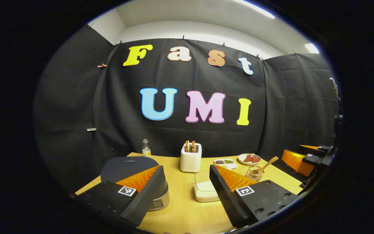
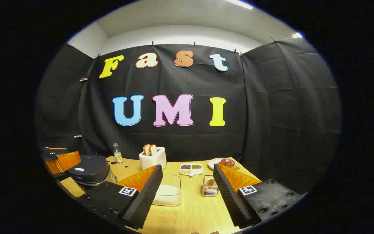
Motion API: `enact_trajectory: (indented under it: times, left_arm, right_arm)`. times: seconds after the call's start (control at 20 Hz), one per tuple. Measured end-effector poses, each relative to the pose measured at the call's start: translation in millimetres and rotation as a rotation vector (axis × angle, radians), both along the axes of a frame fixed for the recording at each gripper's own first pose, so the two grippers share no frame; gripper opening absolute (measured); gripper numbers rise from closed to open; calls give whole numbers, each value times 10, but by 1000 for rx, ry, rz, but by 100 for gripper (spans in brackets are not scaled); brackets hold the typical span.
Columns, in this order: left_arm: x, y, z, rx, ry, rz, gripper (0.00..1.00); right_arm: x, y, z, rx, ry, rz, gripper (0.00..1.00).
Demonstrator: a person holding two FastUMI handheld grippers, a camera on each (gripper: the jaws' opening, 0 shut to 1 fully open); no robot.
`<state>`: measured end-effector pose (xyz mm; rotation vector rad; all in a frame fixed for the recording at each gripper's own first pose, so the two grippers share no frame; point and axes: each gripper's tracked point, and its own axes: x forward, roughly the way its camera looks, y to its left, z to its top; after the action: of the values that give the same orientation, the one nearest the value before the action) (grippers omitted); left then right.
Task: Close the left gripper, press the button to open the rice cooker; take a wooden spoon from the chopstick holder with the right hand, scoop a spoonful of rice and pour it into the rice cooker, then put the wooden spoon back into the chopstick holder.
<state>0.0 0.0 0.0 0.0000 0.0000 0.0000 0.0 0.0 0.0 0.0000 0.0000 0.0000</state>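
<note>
Two grippers wait apart, the cooker sits ahead-left of the left one

Both grippers have their fingers spread wide and pinch nothing. The left gripper (image 1: 182,195) hangs above the near edge of the table (image 1: 187,214), and the rice cooker (image 1: 131,169), lid down, lies just ahead and to the left of its fingers, partly behind the left finger. I judge this gripper must first press its fingers together and then go forward-left to the button; which spot is the button I cannot tell. The right gripper (image 2: 187,195) is nearer the chopstick holder (image 2: 209,186), close ahead beside its right finger. The wooden spoon (image 1: 266,164) leans up and to the right in the holder. The rice box (image 2: 167,193) lies between the fingers, farther ahead
</note>
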Motion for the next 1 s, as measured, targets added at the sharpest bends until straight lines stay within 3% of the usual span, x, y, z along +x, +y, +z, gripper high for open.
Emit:
enact_trajectory:
  times: [0.25, 0.4, 0.5, 0.55, 1.0]
  left_arm:
    - [18, 100, -66, -26, 17, 5, 92]
    - [2, 113, -109, -21, 21, 8, 95]
    - [-5, 114, -107, -13, 19, 8, 95]
    - [-15, 114, -90, -13, 15, 9, 95]
    - [-75, 209, -51, -1, -4, 45, 95]
  right_arm:
    - [-50, 37, -154, 19, 47, -8, 98]
    - [-91, 49, -202, 44, 69, -3, 98]
    - [-90, 23, -194, 50, 68, -10, 94]
    - [-93, 10, -190, 53, 65, -13, 98]
    - [-82, -147, -176, 77, 56, -59, 98]
